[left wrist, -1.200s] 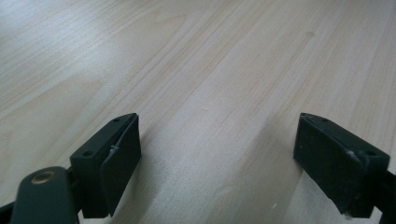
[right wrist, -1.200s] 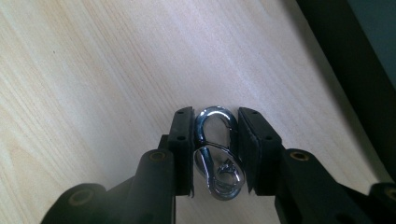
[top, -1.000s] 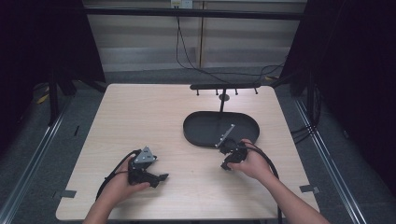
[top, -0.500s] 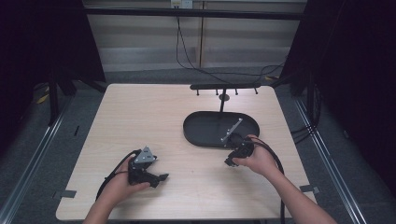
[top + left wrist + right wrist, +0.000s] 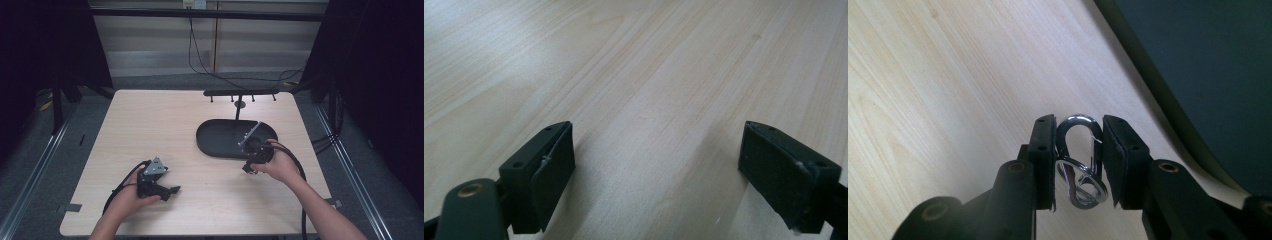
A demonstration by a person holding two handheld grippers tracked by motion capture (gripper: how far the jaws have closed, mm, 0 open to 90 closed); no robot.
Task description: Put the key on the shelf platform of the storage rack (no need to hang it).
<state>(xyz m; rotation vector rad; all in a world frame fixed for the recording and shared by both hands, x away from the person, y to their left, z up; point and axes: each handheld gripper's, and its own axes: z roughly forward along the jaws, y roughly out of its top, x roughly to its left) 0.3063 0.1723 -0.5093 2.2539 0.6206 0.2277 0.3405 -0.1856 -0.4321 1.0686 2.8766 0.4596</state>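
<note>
Table (image 5: 150, 125): pale wood-grain top, the largest item I have on screen; it carries everything listed below.

Tray (image 5: 220, 140): dark oval dish, lying flat on the right half of the table. In my right gripper view its curved rim (image 5: 1168, 100) runs down the upper right, just beyond the jaws.

Stand (image 5: 240, 93): a black horizontal bar with short pegs hanging from it, on a thin post that rises at the far edge of the tray.

Left hand (image 5: 131, 196): comes in from the bottom edge at the near left of the table, wrapped round the left gripper (image 5: 167, 190). A grey three-cornered plate sits on top of it and a black cable loops off behind. I read this gripper as released: in the left gripper view its two black jaws stand wide apart over bare wood with nothing between them.

Right hand (image 5: 280, 167): at the near edge of the tray, holding the right gripper (image 5: 248, 167), which points down at the table just beside the tray rim.

Snap hook (image 5: 1079, 160): small bright metal clip with a rounded top and a ring at its lower end. I see it pinched upright between the right gripper's jaws, which are clenched on both its sides, above the wood near the tray.
</note>
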